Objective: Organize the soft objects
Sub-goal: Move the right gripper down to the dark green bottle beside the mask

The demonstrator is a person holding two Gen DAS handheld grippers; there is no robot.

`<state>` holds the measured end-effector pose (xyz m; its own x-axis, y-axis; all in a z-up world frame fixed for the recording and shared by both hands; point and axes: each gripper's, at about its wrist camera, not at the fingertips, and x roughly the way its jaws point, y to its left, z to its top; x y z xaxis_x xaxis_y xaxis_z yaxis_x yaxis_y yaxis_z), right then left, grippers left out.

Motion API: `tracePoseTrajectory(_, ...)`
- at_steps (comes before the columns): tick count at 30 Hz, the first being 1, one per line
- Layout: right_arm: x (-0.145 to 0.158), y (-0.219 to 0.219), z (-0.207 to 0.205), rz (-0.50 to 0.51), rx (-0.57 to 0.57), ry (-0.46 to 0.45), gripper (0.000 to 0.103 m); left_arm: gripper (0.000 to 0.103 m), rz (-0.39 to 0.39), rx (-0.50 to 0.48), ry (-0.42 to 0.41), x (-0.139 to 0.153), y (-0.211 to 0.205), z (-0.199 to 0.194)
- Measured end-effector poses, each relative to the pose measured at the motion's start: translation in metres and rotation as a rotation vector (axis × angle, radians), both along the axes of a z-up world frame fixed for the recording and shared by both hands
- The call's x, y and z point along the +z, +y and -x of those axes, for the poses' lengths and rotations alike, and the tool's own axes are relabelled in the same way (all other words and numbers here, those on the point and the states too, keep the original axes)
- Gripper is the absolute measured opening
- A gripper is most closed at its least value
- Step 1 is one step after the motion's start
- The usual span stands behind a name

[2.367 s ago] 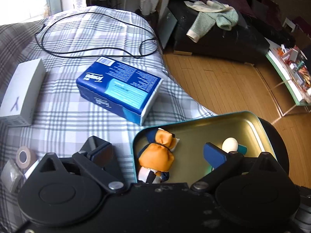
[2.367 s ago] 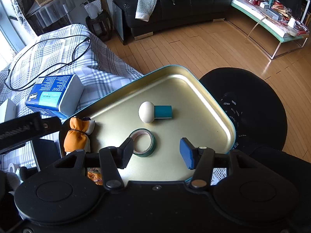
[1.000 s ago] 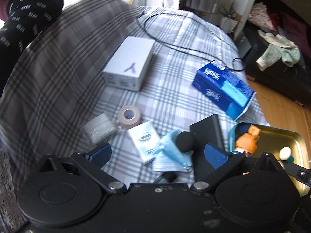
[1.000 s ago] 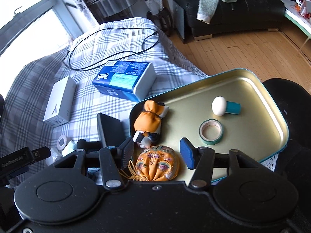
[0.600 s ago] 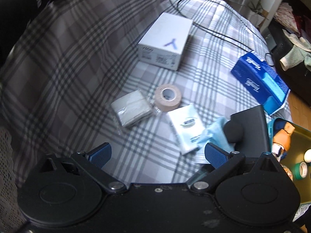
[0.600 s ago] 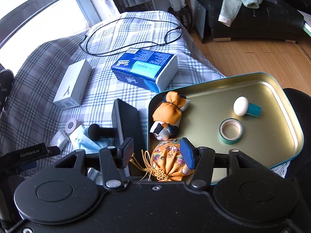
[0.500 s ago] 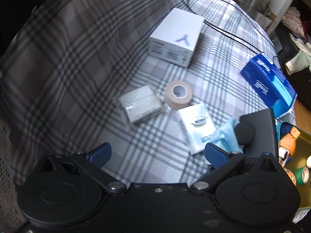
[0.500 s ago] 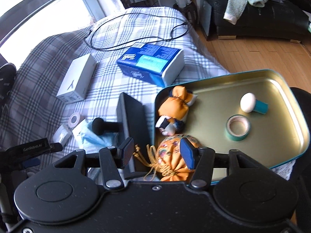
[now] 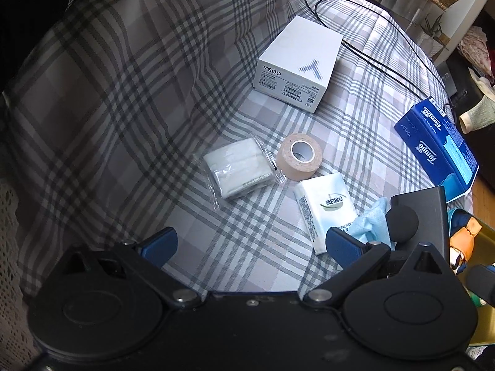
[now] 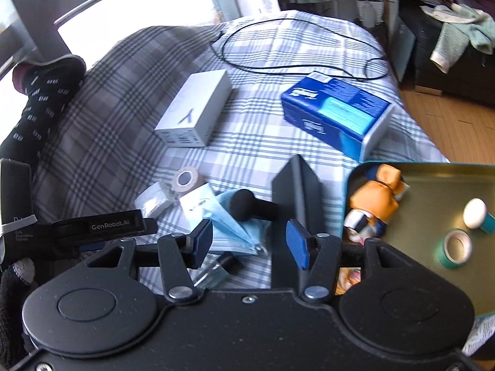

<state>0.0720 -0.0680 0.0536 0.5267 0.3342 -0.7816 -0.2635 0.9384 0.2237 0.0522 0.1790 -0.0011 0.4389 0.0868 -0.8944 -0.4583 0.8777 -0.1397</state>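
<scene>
My left gripper (image 9: 249,244) is open and empty over the plaid sheet, just short of a clear bag of white pads (image 9: 239,168), a beige tape roll (image 9: 299,156) and a white tissue pack (image 9: 324,208). My right gripper (image 10: 250,242) is open and empty over a light blue face mask (image 10: 230,222), which also shows in the left wrist view (image 9: 369,219). An orange soft doll (image 10: 372,202) lies in the teal-rimmed tin tray (image 10: 433,167) at the right.
A white box (image 9: 298,63), a blue tissue box (image 10: 335,113), a black cable (image 10: 294,61) and a black block with a round knob (image 10: 297,185) lie on the sheet. The tray holds a green tape roll (image 10: 456,249) and a white-capped piece (image 10: 475,213). A socked foot (image 10: 37,92) rests at left.
Both grippers have swung left, away from the tray and over the sheet. The left now faces the pads, tape and tissue pack; the right is over the blue mask.
</scene>
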Motion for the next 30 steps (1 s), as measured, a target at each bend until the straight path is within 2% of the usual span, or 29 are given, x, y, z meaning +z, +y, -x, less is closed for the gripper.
tracePoseTrajectory(5,-0.012,0.027,-0.018,0.020,0.048,0.034,0.053,0.102,0.010,0.029,-0.010,0.002,0.004,0.002)
tracePoseTrajectory(9,-0.024,0.034,-0.037,-0.023,0.018,0.087,0.053,0.102,0.010,0.051,-0.013,0.002,0.008,0.004)
tracePoseTrajectory(16,-0.041,0.037,-0.058,-0.015,-0.036,0.122,0.053,0.102,0.038,0.084,-0.027,0.004,0.016,0.009)
tracePoseTrajectory(24,-0.053,0.044,-0.065,0.017,-0.052,0.138,0.053,0.102,0.043,0.093,-0.025,0.002,0.016,0.009)
tracePoseTrajectory(27,-0.057,0.050,-0.065,0.058,-0.053,0.135,0.042,0.102,0.045,0.099,-0.023,0.001,0.017,0.009)
tracePoseTrajectory(28,-0.058,0.051,-0.065,0.069,-0.051,0.133,0.033,0.102,0.046,0.100,-0.022,0.001,0.017,0.009)
tracePoseTrajectory(30,-0.057,0.051,-0.064,0.077,-0.051,0.125,0.029,0.102,0.047,0.099,-0.019,0.000,0.017,0.009)
